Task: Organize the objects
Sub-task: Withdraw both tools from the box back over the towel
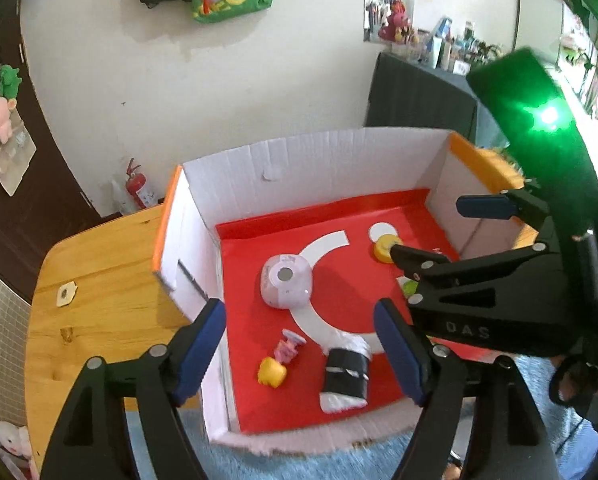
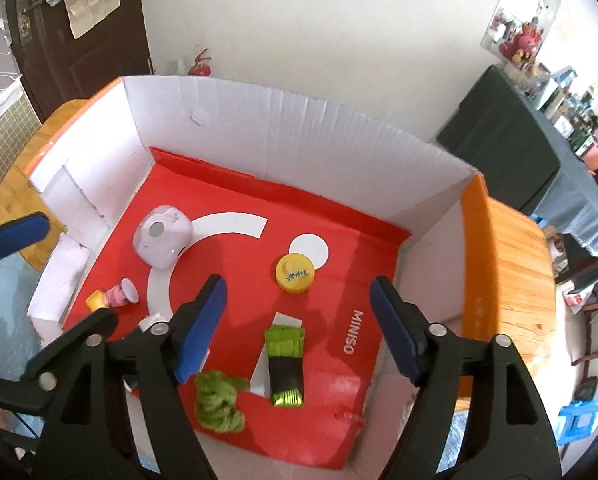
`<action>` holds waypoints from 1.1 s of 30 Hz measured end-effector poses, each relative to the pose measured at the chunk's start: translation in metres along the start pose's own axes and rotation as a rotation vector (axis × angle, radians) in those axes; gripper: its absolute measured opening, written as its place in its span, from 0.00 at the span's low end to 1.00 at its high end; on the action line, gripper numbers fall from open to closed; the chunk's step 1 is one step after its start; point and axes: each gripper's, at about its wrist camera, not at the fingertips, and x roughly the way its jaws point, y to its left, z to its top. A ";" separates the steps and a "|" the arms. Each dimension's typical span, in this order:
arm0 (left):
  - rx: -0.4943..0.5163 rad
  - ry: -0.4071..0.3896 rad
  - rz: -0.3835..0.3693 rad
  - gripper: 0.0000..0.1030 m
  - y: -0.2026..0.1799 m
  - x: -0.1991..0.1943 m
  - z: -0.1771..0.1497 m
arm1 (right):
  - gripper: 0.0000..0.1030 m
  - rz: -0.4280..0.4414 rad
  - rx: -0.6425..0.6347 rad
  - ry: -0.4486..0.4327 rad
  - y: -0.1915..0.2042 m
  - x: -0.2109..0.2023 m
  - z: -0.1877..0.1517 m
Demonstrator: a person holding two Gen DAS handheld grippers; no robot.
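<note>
Both grippers, left [image 1: 299, 352] and right [image 2: 295, 328], are hovering released and empty above the white-walled cardboard box [image 2: 299, 128]. Pale lilac toy camera [image 2: 162, 237], round yellow lid [image 2: 295, 273], green-black foil packet [image 2: 285, 366] and fuzzy green clump [image 2: 219, 404] are lying on its red liner.

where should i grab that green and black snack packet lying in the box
Take the green and black snack packet across its narrow black middle, coming straight down from above with the right hand-held gripper, whose jaws are open and empty. It lies flat on the red liner, long axis running away from the camera, so the long side edges are the ones to pinch. The fuzzy green thing beside it probably leaves room.
</note>
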 end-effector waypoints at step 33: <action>-0.172 -0.085 0.054 0.92 0.001 -0.064 -0.152 | 0.92 -0.001 0.182 -0.353 0.004 -0.081 -0.155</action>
